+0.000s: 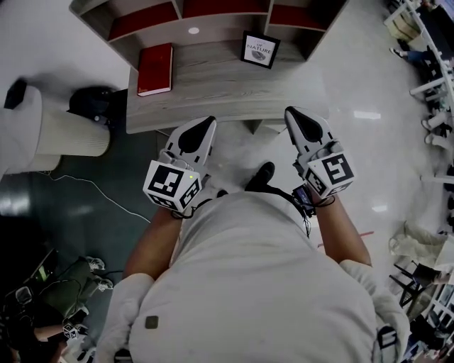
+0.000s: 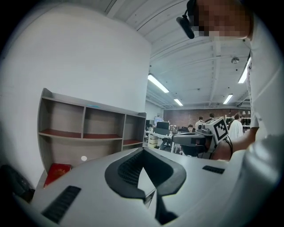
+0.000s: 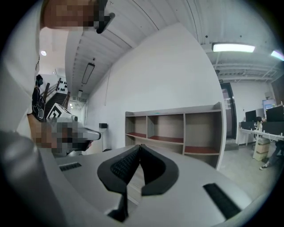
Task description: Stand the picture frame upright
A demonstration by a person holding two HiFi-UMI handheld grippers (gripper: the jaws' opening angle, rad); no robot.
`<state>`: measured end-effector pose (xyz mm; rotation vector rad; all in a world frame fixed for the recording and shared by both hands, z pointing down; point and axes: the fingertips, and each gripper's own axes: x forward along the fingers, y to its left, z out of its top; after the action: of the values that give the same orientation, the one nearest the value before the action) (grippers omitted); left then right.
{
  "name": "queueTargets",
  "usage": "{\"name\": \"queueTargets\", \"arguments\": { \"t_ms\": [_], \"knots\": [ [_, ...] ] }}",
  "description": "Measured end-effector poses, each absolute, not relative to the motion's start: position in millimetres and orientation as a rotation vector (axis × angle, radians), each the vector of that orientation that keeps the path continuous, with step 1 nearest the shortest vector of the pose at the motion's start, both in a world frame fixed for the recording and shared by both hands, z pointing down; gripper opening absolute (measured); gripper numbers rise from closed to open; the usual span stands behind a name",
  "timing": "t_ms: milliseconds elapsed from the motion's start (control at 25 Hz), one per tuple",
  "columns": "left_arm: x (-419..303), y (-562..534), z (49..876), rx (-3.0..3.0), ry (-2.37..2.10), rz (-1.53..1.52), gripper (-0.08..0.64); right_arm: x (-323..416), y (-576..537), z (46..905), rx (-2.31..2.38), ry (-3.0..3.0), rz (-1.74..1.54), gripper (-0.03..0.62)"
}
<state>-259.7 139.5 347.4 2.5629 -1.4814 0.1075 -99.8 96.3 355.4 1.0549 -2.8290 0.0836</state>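
Head view shows the picture frame (image 1: 259, 49) on the desk (image 1: 220, 99), toward its back right, just in front of the shelf unit (image 1: 191, 10). Whether it lies flat or leans, I cannot tell. A red book (image 1: 155, 69) lies at the desk's back left. The left gripper (image 1: 208, 122) and right gripper (image 1: 291, 112) hover side by side at the desk's near edge, well apart from the frame. Each has its jaws pressed together on nothing.

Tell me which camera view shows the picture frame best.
The head view: the picture frame shows whole, face and print visible, on the desk. Neither gripper view shows it; both catch the shelf unit behind it.
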Motion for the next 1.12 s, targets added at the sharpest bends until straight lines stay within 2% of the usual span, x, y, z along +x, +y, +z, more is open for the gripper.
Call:
{"name": "queueTargets", "arguments": {
  "t_ms": [600, 1120],
  "knots": [
    [-311, 248, 338, 2.586, -1.495, 0.059, 0.016, -135, 232, 349, 1.120, -2.805, 0.012, 0.020],
    [-325, 289, 330, 2.607, -1.492, 0.043, 0.017, -143, 283, 339, 1.161, -2.803, -0.022, 0.020]
  ]
}}
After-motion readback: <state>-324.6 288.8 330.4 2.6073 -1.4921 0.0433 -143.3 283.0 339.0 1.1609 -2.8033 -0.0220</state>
